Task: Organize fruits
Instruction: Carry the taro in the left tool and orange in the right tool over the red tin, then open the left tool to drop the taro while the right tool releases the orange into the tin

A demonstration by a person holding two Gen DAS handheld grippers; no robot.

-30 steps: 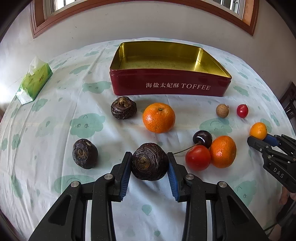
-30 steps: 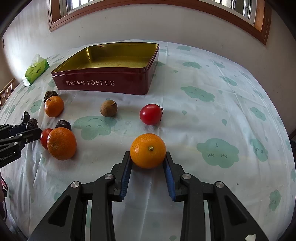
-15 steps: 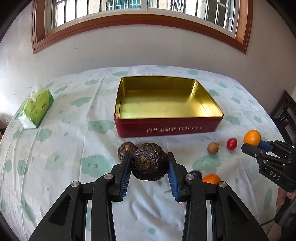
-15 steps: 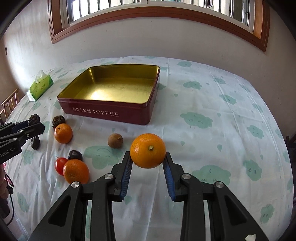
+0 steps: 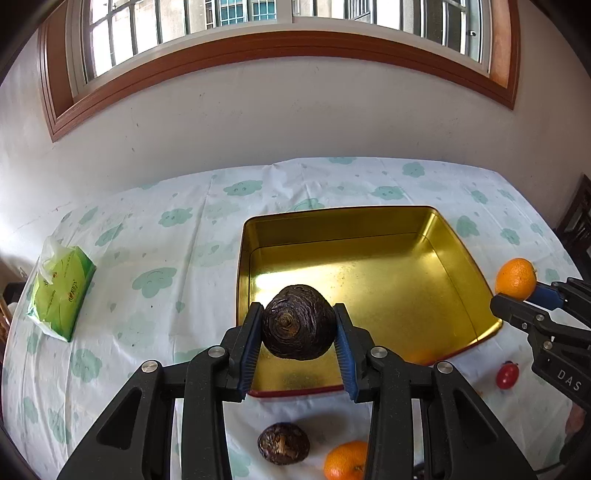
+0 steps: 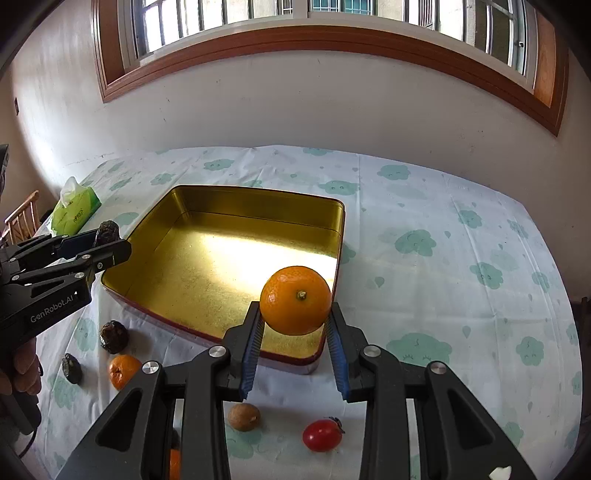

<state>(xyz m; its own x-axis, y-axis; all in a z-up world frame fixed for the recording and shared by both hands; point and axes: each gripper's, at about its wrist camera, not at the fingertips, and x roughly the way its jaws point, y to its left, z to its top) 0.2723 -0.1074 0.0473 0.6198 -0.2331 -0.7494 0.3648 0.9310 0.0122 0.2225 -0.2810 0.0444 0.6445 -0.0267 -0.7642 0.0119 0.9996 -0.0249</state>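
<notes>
So both grippers are loaded up over the tin here. The left gripper (image 5: 298, 341) has its jaws clamped on a dark brown water chestnut (image 5: 298, 326), lifted clear of the desk (image 5: 155, 332) and sitting in front of the tin's near left corner as the left wrist camera sees it. The right gripper (image 6: 295, 334) has its jaws clamped on a small orange (image 6: 295, 300), also up in the air, hanging over the near right corner of the tin. The tin itself (image 5: 476, 280) is an open square one, red outside and shiny gold inside, with nothing in it. It sits on a white cloth with green cloud faces. Loose stuff on the desk in front of the tin: in the right wrist view there's another water chestnut (image 6: 113, 336), a smaller dark one (image 6: 71, 367) next to it, a mandarin (image 6: 123, 371), a little tan round fruit (image 6: 243, 416) and a cherry tomato (image 6: 322, 435) just beside it. The left wrist view shows a water chestnut (image 5: 283, 443) and a mandarin (image 5: 345, 459) right below the gripper. A green pack of tissues (image 5: 61, 291) lies well off to the left of the tin. Part of a person's hand (image 6: 24, 369) shows at the left edge of the right wrist view, holding the left gripper's handle. Behind it all is a white wall and a wood-framed window (image 6: 332, 22).
</notes>
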